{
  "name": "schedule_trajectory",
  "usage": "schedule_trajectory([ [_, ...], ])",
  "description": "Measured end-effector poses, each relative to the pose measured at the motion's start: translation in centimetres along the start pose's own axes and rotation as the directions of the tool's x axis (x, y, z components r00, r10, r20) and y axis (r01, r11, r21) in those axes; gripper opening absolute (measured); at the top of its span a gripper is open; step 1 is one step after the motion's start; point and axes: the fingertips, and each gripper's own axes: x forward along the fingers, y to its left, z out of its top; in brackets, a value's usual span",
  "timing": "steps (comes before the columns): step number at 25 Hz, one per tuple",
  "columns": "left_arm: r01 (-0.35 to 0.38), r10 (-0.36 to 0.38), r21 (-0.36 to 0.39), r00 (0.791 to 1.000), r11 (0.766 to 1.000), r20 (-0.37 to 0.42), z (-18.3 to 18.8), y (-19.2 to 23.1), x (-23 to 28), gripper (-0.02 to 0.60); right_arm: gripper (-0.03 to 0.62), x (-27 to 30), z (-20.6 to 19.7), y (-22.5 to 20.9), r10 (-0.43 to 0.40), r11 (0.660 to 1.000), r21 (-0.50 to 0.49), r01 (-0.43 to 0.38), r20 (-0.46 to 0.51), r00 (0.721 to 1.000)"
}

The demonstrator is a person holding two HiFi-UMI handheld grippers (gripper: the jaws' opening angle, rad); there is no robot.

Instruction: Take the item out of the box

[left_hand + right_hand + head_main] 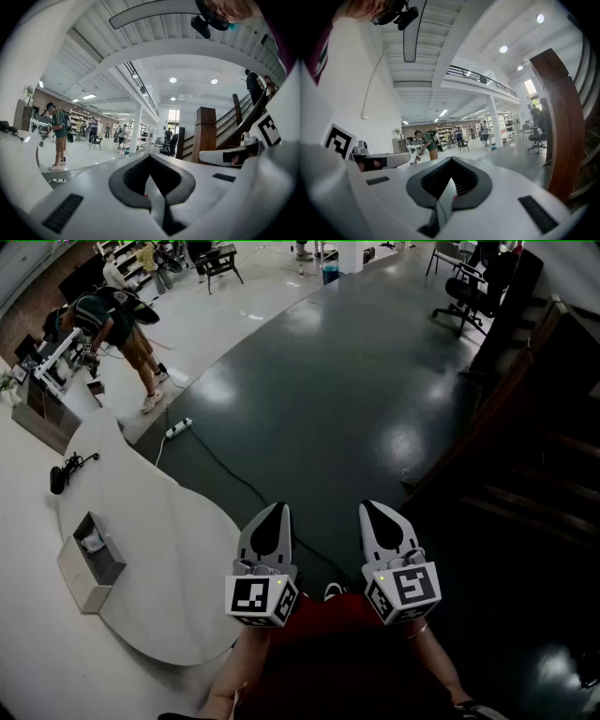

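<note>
White claws: two, left claw [277, 513] and right claw [371, 510], both closed together, empty
Boxes: one grey open-topped box [80, 583] on curved white desk [178, 549]

The white left gripper with dark pads [151, 161] had its jaws together, empty. Beyond, a person in a green shirt [58, 133] stood by the curved white table [18, 147]'s edge.
</note>
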Motion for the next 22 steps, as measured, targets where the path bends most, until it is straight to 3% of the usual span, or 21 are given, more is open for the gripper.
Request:
schedule_trajectory([
  [10,-0.055,0.055,0.002,0.998,0.998,0.004,-0.1,1.4,-0.3,0.023,0.015,1.0,-0.6,-0.2,0.013,1.0,-0.017,-0.014,-0.04,0.999],
  [22,-0.194,0.194,0.001,0.981,0.981,0.015,0.3,5.6,-1.0,0.022,0.015,3.7,-1.8,-0.3,0.039,0.999,-0.003,-0.039,-0.089,0.995],
])
